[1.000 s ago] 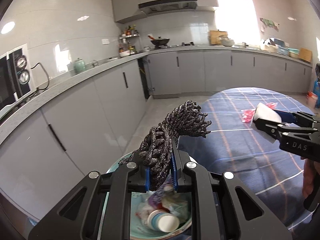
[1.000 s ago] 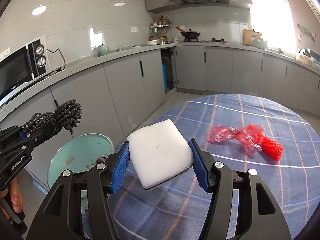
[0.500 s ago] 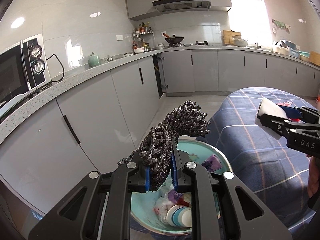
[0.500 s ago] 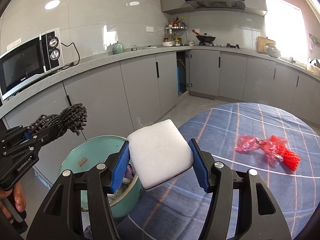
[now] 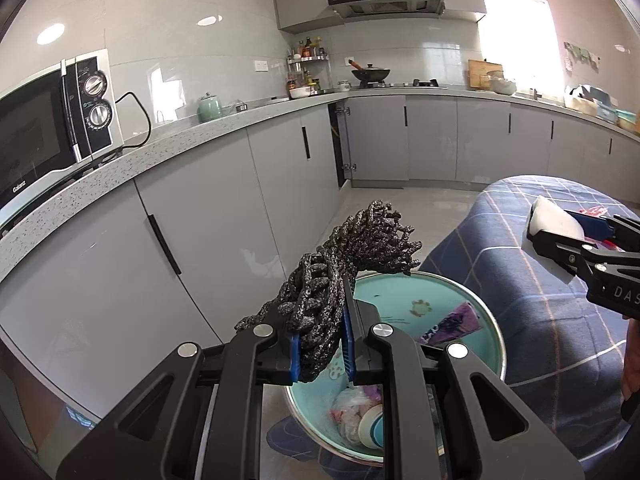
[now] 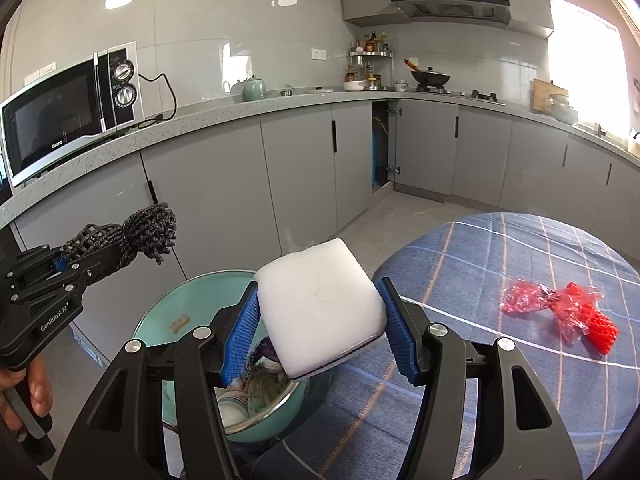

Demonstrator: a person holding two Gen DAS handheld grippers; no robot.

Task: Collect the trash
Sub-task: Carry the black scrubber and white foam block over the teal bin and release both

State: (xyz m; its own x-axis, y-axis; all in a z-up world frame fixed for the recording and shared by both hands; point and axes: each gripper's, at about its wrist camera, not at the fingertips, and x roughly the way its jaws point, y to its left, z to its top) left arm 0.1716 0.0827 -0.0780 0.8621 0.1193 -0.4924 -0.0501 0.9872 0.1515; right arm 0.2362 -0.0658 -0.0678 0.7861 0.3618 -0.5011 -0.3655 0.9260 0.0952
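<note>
Black foam netting (image 5: 352, 264), twisted into a rope, was pinched tight between the blue pads of the left gripper (image 5: 322, 350), its frayed end curling above the far rim of the teal trash bin (image 5: 494, 344). The bin stood on the floor between the grey cabinets (image 5: 224, 216) on the left and the round table with the blue checked cloth (image 6: 500, 264) on the right; inside it lay a purple wrapper (image 5: 452, 326), crumpled plastic and a paper cup (image 5: 372, 426). The right gripper (image 6: 320, 334) was clamped on a white foam block (image 6: 320, 304), its ribbed blue pads pressing both sides, and the block hung over the bin's near right edge, just beside the table. A crumpled red net wrapper (image 6: 560, 308) still lay on the cloth, far to the right and well apart from the bin. A microwave (image 6: 68, 108) sat on the counter at the far left.
</note>
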